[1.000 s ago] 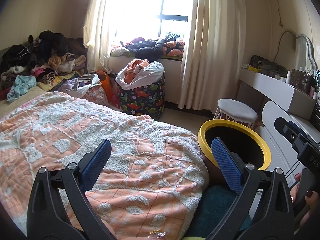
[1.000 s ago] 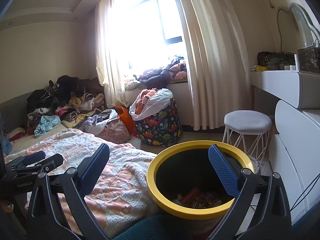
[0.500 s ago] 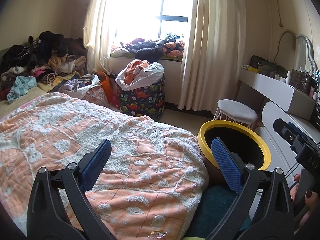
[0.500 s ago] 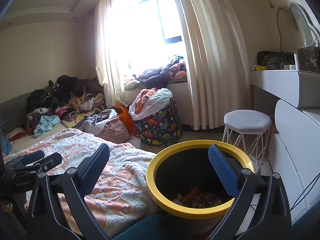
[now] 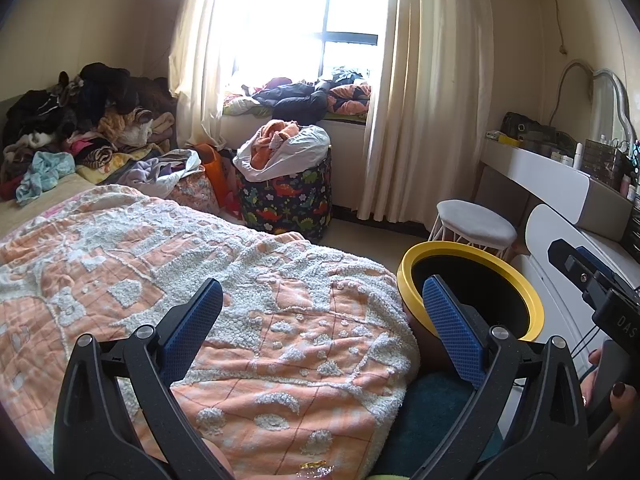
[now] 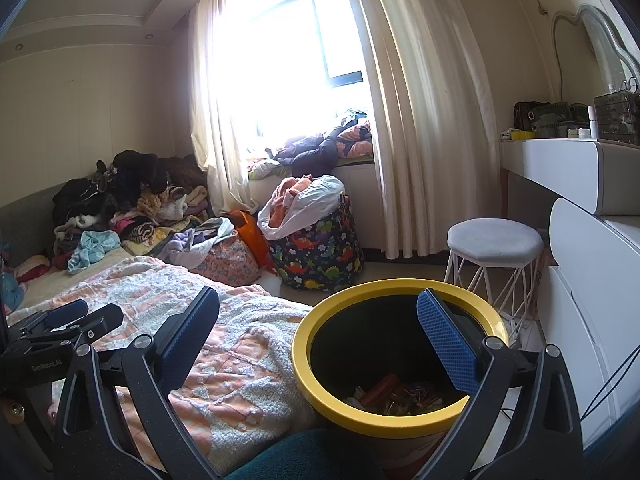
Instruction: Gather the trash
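Observation:
A black bin with a yellow rim (image 6: 400, 420) stands beside the bed; wrappers and other trash (image 6: 394, 394) lie at its bottom. It also shows in the left wrist view (image 5: 408, 280). My right gripper (image 6: 318, 324) is open and empty, above the bin's near rim. My left gripper (image 5: 322, 312) is open and empty, over the orange and white blanket (image 5: 180, 280) at the bed's near end. A small shiny wrapper (image 5: 314, 468) lies on the blanket's near edge, between the left gripper's arms.
A dinosaur-print laundry basket (image 6: 316, 256) full of clothes stands under the window. A white stool (image 6: 494, 248) and a white dresser (image 6: 592, 312) are to the right. Clothes are piled (image 6: 132, 204) at the bed's far end. A dark teal cushion (image 5: 436, 412) lies below the bin.

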`<action>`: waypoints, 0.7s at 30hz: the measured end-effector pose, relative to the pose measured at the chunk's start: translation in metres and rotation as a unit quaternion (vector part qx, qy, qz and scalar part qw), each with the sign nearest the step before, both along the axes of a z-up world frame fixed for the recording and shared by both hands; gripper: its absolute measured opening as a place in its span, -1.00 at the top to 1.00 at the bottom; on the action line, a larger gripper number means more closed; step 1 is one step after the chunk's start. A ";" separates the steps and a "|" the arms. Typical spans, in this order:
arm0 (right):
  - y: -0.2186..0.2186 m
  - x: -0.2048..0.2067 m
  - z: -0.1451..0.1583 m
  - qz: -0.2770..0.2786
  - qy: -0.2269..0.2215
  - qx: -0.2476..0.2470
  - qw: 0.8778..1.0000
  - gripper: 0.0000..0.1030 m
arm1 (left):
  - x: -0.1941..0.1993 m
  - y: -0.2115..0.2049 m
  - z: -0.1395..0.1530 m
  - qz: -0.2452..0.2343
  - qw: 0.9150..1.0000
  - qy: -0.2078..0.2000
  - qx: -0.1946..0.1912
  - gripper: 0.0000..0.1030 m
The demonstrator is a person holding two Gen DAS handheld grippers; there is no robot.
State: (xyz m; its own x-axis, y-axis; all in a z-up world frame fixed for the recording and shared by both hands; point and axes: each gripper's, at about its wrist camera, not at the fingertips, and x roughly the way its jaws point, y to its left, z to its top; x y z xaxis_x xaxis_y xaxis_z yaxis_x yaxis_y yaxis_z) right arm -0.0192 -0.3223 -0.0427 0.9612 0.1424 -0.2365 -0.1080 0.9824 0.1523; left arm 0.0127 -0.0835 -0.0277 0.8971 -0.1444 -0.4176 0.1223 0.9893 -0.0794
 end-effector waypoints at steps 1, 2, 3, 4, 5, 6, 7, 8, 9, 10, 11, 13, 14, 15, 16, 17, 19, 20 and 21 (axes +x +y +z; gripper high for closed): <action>0.000 0.000 0.000 0.000 0.000 0.000 1.000 -0.87 | 0.000 0.000 0.000 0.000 1.000 0.000 0.001 -0.79; 0.000 0.000 0.000 0.000 0.000 0.000 1.000 -0.87 | 0.000 0.000 0.000 0.000 1.000 -0.001 0.000 -0.79; 0.000 0.000 0.000 0.001 -0.001 -0.001 1.000 -0.87 | 0.000 0.000 0.000 -0.001 1.000 0.000 0.000 -0.79; 0.000 0.000 0.000 0.000 0.000 -0.001 1.000 -0.87 | 0.000 -0.001 0.000 0.000 1.000 0.001 0.000 -0.79; 0.000 0.001 0.000 0.000 0.000 -0.001 1.000 -0.87 | 0.000 -0.001 0.000 0.001 1.000 0.001 0.001 -0.79; 0.000 0.001 0.000 0.000 0.000 -0.001 1.000 -0.87 | 0.000 -0.001 0.000 0.000 1.000 0.001 0.001 -0.79; 0.000 0.000 0.000 0.000 0.000 -0.002 1.000 -0.87 | 0.000 -0.001 0.000 0.001 1.000 0.002 0.002 -0.79; 0.000 0.001 0.000 -0.001 0.001 -0.003 1.000 -0.87 | 0.000 -0.001 0.000 0.002 1.000 0.004 0.003 -0.79; 0.001 -0.001 -0.001 -0.002 0.002 -0.004 1.000 -0.87 | 0.001 -0.002 -0.001 0.005 1.000 0.008 0.006 -0.79; 0.001 -0.001 -0.001 -0.002 0.003 -0.003 1.000 -0.87 | 0.002 -0.001 -0.001 0.006 1.000 0.011 0.007 -0.79; 0.002 -0.001 0.000 -0.002 0.003 -0.003 1.000 -0.87 | 0.002 0.000 -0.002 0.009 1.000 0.014 0.009 -0.79; 0.007 -0.002 0.001 -0.004 0.004 -0.007 1.000 -0.87 | 0.005 0.005 -0.002 0.021 0.999 0.027 0.010 -0.79; 0.013 -0.001 0.003 -0.002 0.007 -0.009 1.000 -0.87 | 0.006 0.010 -0.003 0.030 0.999 0.031 0.011 -0.79; 0.021 0.001 0.005 0.007 0.011 -0.010 1.000 -0.87 | 0.006 0.021 -0.002 0.046 0.998 0.035 0.011 -0.79; 0.032 0.005 0.009 0.023 0.016 -0.007 1.000 -0.87 | 0.006 0.031 -0.003 0.057 0.998 0.039 0.007 -0.79; 0.044 0.009 0.012 0.047 0.020 -0.005 0.999 -0.87 | 0.006 0.045 -0.003 0.070 0.997 0.046 -0.001 -0.79; 0.079 0.019 0.019 0.107 0.033 -0.007 0.994 -0.87 | 0.002 0.087 -0.004 0.117 0.991 0.059 -0.012 -0.79; 0.102 0.024 0.022 0.140 0.038 -0.009 0.989 -0.87 | -0.002 0.107 -0.005 0.144 0.988 0.063 -0.010 -0.79; 0.128 0.029 0.024 0.177 0.046 -0.013 0.983 -0.87 | -0.007 0.132 -0.007 0.178 0.982 0.066 -0.008 -0.79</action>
